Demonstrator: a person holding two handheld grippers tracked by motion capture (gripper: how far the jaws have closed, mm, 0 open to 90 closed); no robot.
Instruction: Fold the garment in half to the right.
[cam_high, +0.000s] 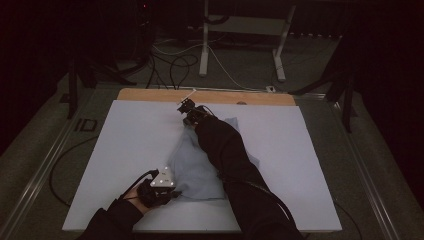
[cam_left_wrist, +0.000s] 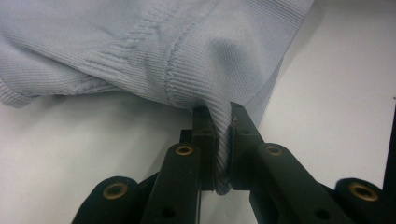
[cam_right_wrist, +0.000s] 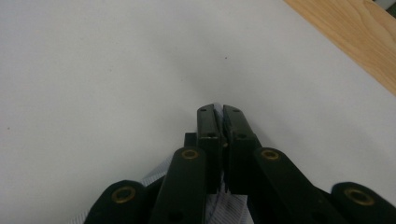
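Now we pinch the cloth (cam_high: 200, 165): left gripper (cam_left_wrist: 223, 140) on a ribbed edge, right gripper (cam_right_wrist: 221, 122) on a thin fold near the table's (cam_high: 125, 135) wooden far edge, bare white around.

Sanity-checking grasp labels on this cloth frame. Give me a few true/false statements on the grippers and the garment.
1. The left gripper has its jaws clamped on a fold of the light blue ribbed garment. True.
2. The right gripper hangs open above the board. False: its jaws are shut on a thin edge of the fabric.
3. The garment lies on a white board. True.
4. The right gripper sits at the table's near edge. False: it is at the far side, close to the wooden strip.
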